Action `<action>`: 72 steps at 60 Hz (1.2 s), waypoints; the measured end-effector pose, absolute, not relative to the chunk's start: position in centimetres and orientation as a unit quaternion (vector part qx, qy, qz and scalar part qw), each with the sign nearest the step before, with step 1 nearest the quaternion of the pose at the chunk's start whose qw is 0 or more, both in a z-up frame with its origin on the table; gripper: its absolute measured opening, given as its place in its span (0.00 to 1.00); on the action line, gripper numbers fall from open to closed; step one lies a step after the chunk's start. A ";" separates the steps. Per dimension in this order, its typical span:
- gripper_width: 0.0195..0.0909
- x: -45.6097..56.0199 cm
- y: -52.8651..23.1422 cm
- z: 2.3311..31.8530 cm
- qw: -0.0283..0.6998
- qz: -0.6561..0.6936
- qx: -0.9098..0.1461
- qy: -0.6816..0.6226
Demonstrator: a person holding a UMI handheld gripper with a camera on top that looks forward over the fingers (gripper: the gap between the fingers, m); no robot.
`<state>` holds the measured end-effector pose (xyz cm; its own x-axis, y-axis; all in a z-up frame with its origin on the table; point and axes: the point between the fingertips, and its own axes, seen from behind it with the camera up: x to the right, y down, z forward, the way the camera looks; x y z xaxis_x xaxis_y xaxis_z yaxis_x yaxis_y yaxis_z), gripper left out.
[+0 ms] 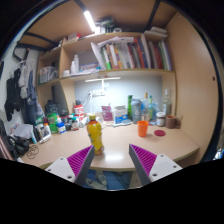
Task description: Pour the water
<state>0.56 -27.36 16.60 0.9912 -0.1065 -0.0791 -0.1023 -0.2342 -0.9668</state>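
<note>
Yellow bottle (95, 133) beyond open gripper (112, 163), orange cup (143, 128), cluttered desk (115, 148)

Place: a home study nook.
Shown by: wooden desk (120, 150) crowded with bottles, shelf of books (125, 52) above, lamp (92, 20) overhead.

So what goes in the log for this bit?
gripper: open, empty | bottle: upright on desk, beyond fingers | cup: on desk | pour: not begun

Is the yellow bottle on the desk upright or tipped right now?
Upright: the yellow bottle stands on the desk, cap at top, just ahead of the open tongs, untouched.
</note>
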 end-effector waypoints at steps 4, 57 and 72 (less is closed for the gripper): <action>0.84 -1.4 -23.4 15.1 0.618 0.014 -0.785 0.044; 0.12 -5.9 0.5 12.5 0.601 0.114 -0.791 -0.007; 0.11 3.1 6.0 20.9 0.493 0.437 -0.675 0.332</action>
<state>3.11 6.00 20.93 0.3981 -0.0179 -0.9172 -0.8792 -0.2930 -0.3758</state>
